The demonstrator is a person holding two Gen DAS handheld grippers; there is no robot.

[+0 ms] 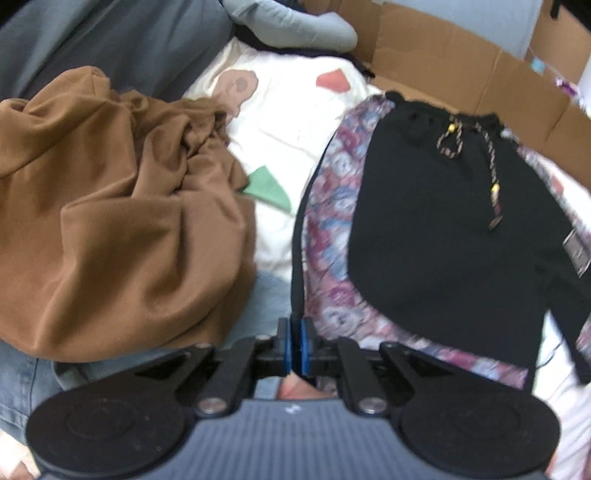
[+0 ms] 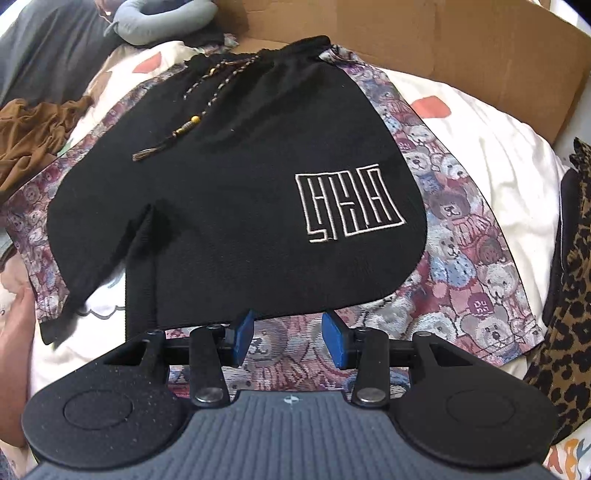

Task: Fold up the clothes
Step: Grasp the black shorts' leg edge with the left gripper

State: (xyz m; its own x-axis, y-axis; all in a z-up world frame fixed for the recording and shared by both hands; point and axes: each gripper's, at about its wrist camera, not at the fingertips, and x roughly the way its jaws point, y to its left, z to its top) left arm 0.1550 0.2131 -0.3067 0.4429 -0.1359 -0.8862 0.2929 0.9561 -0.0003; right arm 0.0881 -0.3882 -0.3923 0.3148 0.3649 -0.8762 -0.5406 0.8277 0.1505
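Black shorts (image 2: 229, 177) with teddy-bear print side panels, a beaded drawstring and a white stitched logo lie flat on white bedding (image 2: 491, 155). They also fill the right half of the left wrist view, as shorts (image 1: 443, 221). My left gripper (image 1: 295, 347) is shut, and the dark trim of the shorts' left leg edge runs down into its pads. My right gripper (image 2: 288, 339) stands open just above the bear-print hem of the right leg; its blue pads do not press on the cloth.
A crumpled brown garment (image 1: 110, 221) is heaped left of the shorts, over blue denim (image 1: 22, 384). A cardboard wall (image 2: 443, 44) borders the far side. A leopard-print garment (image 2: 569, 295) lies at the right, a grey-blue cushion (image 2: 166, 22) at the back.
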